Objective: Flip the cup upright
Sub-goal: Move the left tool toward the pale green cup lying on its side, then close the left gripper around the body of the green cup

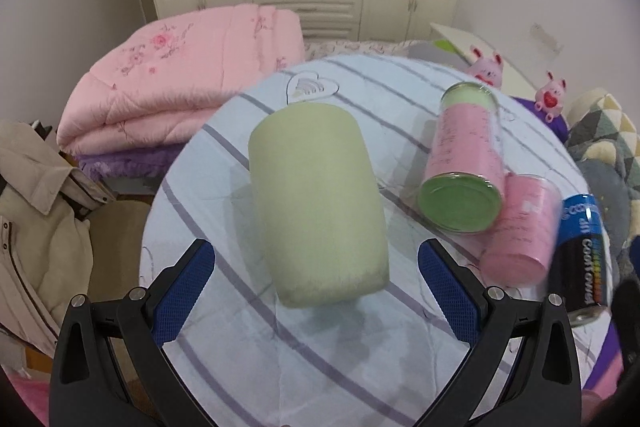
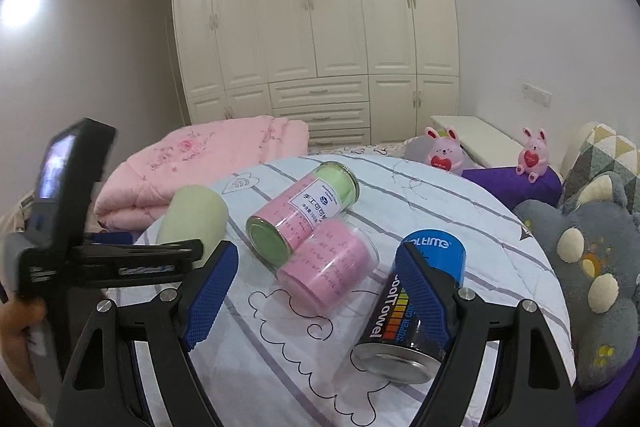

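Note:
A pale green cup point(image 1: 316, 203) stands mouth-down on the round table covered with a striped cloth point(image 1: 248, 347). It also shows in the right wrist view point(image 2: 192, 213), partly hidden behind the left gripper's body. My left gripper point(image 1: 316, 295) is open, its blue pads on either side of the cup's near lower edge, not touching it. My right gripper point(image 2: 320, 291) is open and empty above the table. Its right finger stands in front of a black and blue can point(image 2: 412, 315).
A pink and green jar point(image 1: 464, 163) and a pink jar point(image 1: 520, 231) lie on their sides to the right of the cup, beside the black and blue can point(image 1: 580, 259). A folded pink quilt point(image 1: 180, 87), plush toys point(image 2: 580, 267) and a wardrobe point(image 2: 320, 27) surround the table.

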Demonstrator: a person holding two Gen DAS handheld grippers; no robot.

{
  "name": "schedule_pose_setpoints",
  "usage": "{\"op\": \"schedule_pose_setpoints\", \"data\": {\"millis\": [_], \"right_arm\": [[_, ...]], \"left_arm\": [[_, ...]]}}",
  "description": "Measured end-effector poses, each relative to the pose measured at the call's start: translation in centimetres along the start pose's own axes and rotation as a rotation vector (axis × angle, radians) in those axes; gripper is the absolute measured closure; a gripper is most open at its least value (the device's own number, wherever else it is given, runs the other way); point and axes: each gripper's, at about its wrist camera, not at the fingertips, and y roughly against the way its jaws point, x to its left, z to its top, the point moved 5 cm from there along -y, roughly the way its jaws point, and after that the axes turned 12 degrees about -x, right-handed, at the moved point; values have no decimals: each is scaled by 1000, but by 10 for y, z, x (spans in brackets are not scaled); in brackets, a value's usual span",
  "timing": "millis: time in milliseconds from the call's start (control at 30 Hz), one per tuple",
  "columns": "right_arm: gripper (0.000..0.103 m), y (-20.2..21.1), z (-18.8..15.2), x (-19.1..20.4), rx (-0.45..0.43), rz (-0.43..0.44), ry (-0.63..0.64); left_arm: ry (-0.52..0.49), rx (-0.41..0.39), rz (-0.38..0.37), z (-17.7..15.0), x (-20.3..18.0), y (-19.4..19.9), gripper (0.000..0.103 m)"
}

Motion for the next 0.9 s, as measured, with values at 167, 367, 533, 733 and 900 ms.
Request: {"op": "schedule_pose_setpoints", "data": {"millis": [167,367,533,733,900], "right_arm": [[21,-1,2,-5,1,-3,-25],[21,-3,3,-8,3,-1,-39],[21,-3,3,-8,3,1,-45],[21,-3,2,-8,3,4,-54],[21,-3,1,-7,4,5,-54]], "left_arm": [[-5,44,17,1,-3,-18,0],[-33,36,-2,5,-11,-24,1],[-23,29,13,8,-8,-25,24],[21,42,-19,6,-1,-18,24],[19,51,-32,-3,-4,-8,24]]}}
